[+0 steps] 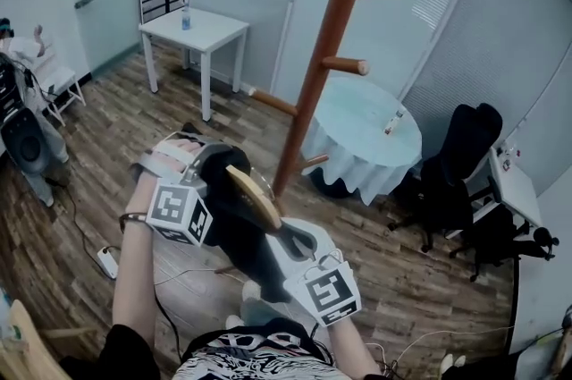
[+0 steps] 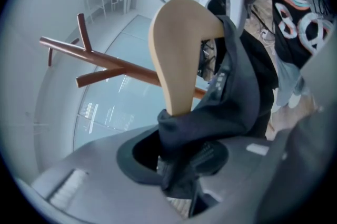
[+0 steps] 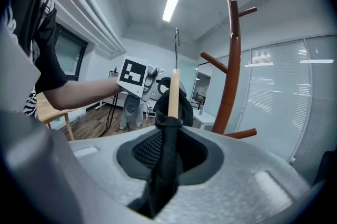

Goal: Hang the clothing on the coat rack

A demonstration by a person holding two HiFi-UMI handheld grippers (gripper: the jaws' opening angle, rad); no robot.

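Observation:
A wooden hanger carrying a dark garment is held between both grippers at chest height. My left gripper is shut on the garment at one end of the hanger, with cloth bunched between its jaws. My right gripper is shut on the garment at the other end, and the hanger rises edge-on from the jaws. The brown coat rack stands just beyond the hanger, with pegs on several sides. It also shows as coat rack and coat rack.
A round table with a pale cloth stands behind the rack. A black office chair is at the right, a small white table at the back left. Equipment and a power strip lie at the left on the wood floor.

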